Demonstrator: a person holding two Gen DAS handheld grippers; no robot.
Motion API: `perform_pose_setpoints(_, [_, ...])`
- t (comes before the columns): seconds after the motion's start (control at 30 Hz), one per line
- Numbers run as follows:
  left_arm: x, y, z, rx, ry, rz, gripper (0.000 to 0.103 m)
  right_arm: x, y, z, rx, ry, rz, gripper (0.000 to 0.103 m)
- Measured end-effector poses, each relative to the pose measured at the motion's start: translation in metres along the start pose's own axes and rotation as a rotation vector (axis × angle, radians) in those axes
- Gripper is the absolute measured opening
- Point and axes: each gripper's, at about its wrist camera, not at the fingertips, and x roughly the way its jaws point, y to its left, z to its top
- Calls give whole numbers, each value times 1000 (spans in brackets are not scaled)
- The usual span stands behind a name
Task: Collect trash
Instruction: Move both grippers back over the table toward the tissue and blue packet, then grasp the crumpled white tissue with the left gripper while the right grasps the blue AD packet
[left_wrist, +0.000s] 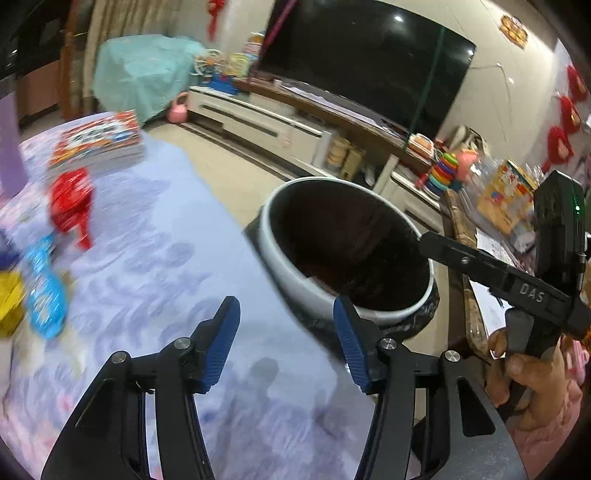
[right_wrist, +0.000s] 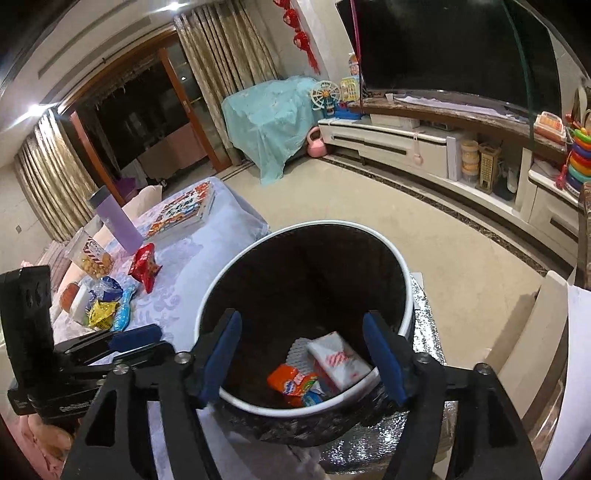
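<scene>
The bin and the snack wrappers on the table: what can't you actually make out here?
- Left wrist view: the bin looks black inside; its contents are lost in shadow.
- Left wrist view: the red wrapper and blue wrapper are motion-blurred; print unreadable.
- Right wrist view: the orange packet is partly hidden behind the bin rim.
- Right wrist view: the yellow wrapper is too small to read.

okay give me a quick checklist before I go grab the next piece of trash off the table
1. Right gripper empty, fingers apart over the bin: ok.
2. Left gripper empty, fingers apart: ok.
3. Trash bin upright beside the table, room left above the orange wrapper and white packet: ok.
4. Trash left on the tablecloth: red wrapper, yellow wrapper, blue wrapper: not ok, still to collect.
5. Clear path to the red wrapper: ok.
6. Whether the snack jar is trash: cannot tell.
</scene>
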Motion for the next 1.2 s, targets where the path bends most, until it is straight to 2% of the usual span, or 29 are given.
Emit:
perform_pose_setpoints(0.07, [-10,11,-12,-31,-12,25,54,-2,8,-7,4,-13,11,86])
perform_pose_setpoints(0.13, [-18,23,-24,-64,-14,40,56,-4,17,-13,6,-21,24,90])
perform_pose_setpoints(0.47, [-69,89,-76,-234,-32,123,56,-3,73,-41,-14,-12,124,91])
perform_pose_setpoints(0.77, [-114,139,-117,-335,-56,200,56,19,124,-60,-58,49,208,91])
perform_pose_setpoints(0.97, [-134,169,-127,-380,-86,240,56,35,159,-73,-102,96,238,91])
perform_pose_setpoints(1.2, [-142,193,-116,-406,-127,272,56,47,183,-74,-139,104,227,91])
